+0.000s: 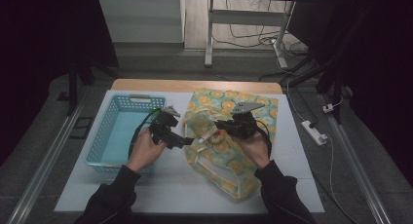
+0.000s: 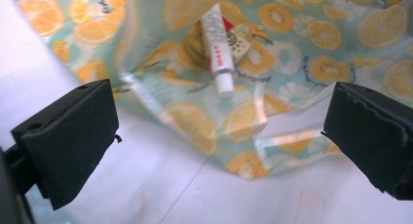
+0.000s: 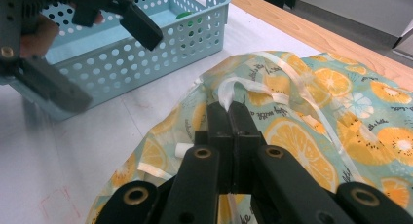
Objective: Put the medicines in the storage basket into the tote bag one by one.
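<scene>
Right gripper [image 3: 229,109] pinches the fruit-print bag's [image 1: 243,112] handle strap [image 3: 253,90], lifting the mouth. Left gripper [image 2: 219,131] wide, empty, at the opening. Tube [image 2: 217,48] inside; keep strap raised, reach in straight.

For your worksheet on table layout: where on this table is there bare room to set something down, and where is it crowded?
Bare white table lies along the near edge, between the blue basket and the fruit-print bag. The basket's floor looks largely bare. It is crowded mid-table: the left gripper is open at the bag's mouth, the right gripper is shut on its strap, and a tube lies inside.
</scene>
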